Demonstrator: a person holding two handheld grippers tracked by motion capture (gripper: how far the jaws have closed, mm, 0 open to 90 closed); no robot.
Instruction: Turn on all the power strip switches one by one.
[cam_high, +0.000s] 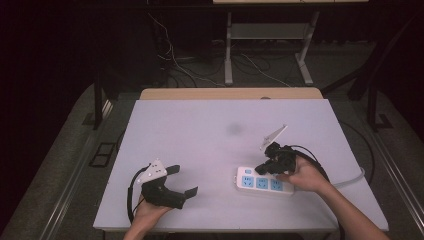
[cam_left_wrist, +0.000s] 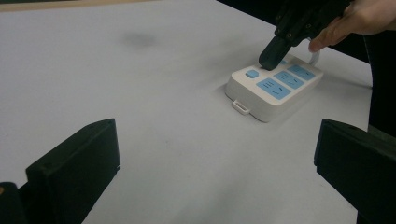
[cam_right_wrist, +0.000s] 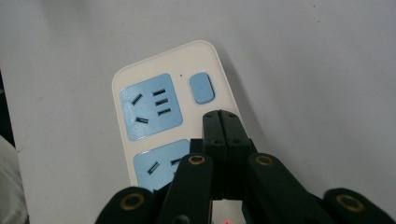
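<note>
Left forearm: comes in over the near edge of the table (cam_high: 210, 112), close to its near-left corner, and angles a little toward the middle.
Left hand (cam_high: 148, 209): wraps the gripper's body from below and behind, just inside the near edge.
Left gripper (cam_high: 181, 181): held low over the tabletop and pointing toward the right side; its jaws stand wide apart with only bare tabletop between them, so it is released. In the left gripper view the two black jaws rise at the lower left and lower right, far from each other.
Power strip (cam_high: 264, 182): a white block with blue sockets and a blue button (cam_right_wrist: 202, 87) at one end, lying flat on the right half of the tabletop, near the near edge; its cord runs off toward the right edge. The left gripper view shows it (cam_left_wrist: 274, 86) ahead of the open jaws, well apart from them.
Right gripper (cam_high: 261, 169): tilted down onto the left end of the strip, jaws pressed together with nothing between them, clenched. In the right gripper view the joined tips (cam_right_wrist: 221, 122) sit just beside the button, over the strip's white top; whether they touch it I cannot tell.
Right hand (cam_high: 304, 174): grips the gripper from the right, fingers curled beside the strip's far end.
Right forearm: runs back to the near-right corner.
</note>
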